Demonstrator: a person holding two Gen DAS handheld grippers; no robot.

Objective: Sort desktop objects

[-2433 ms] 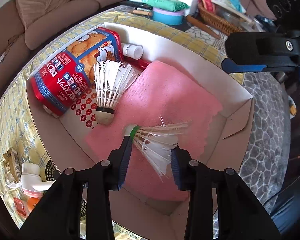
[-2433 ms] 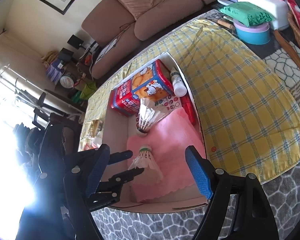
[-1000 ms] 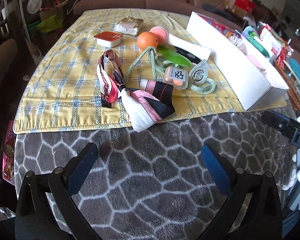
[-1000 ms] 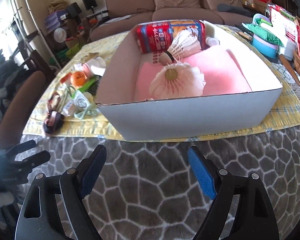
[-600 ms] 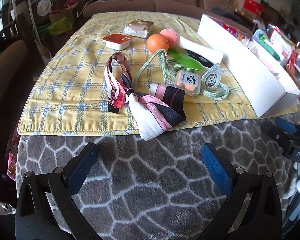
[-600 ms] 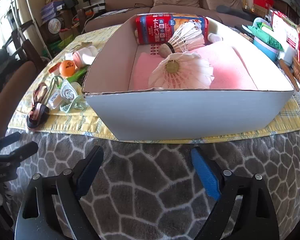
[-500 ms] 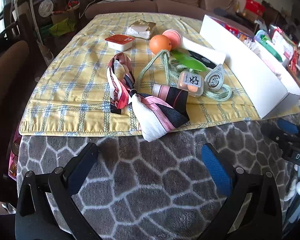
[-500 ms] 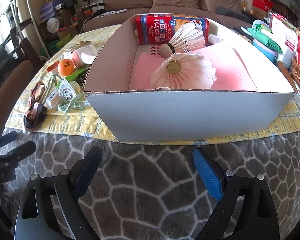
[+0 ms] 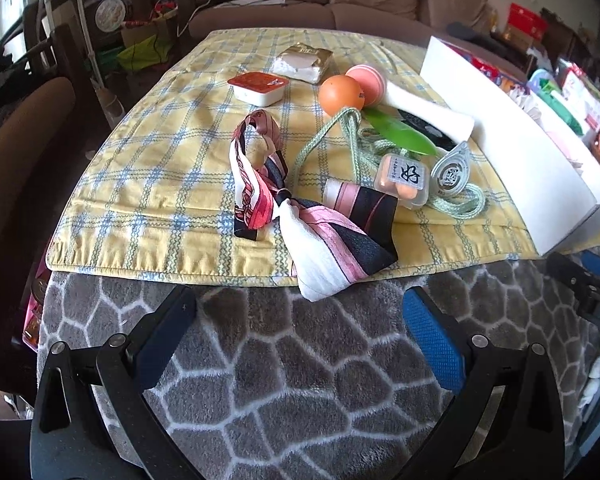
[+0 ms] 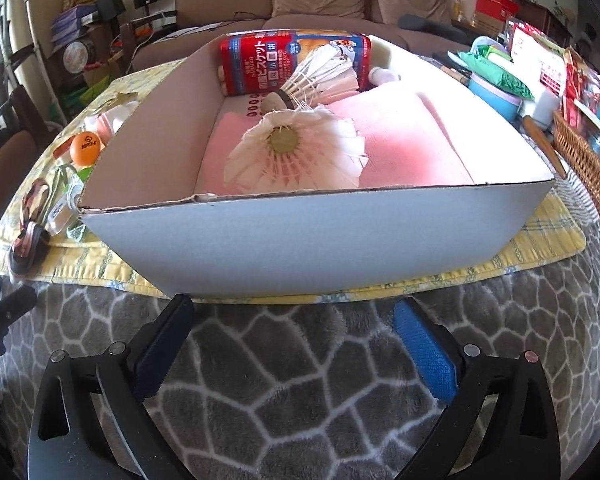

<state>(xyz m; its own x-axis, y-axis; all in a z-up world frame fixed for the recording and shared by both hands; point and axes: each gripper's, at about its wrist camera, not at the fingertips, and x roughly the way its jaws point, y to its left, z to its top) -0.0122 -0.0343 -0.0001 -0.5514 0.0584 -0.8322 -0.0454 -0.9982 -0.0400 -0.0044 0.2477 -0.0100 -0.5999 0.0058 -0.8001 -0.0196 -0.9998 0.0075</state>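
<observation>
The white cardboard box (image 10: 300, 240) on the yellow plaid cloth (image 9: 148, 168) holds two white feather shuttlecocks (image 10: 300, 152), a pink cloth (image 10: 404, 140) and a red biscuit packet (image 10: 260, 64) printed "ビスケット". The left gripper (image 9: 298, 338) and right gripper (image 10: 294, 346) hover spread and empty over grey fleece. "DAS" shows on the right gripper's body.

The left hand-held gripper (image 9: 300, 334) has let go of the shuttlecock (image 10: 296, 156), which now lies in the box (image 10: 312, 240). Both hand-held grippers have drawn back over the grey surface (image 9: 300, 380), fingers spread.

Brown sofa (image 10: 320, 0), wicker basket (image 10: 584, 168)
</observation>
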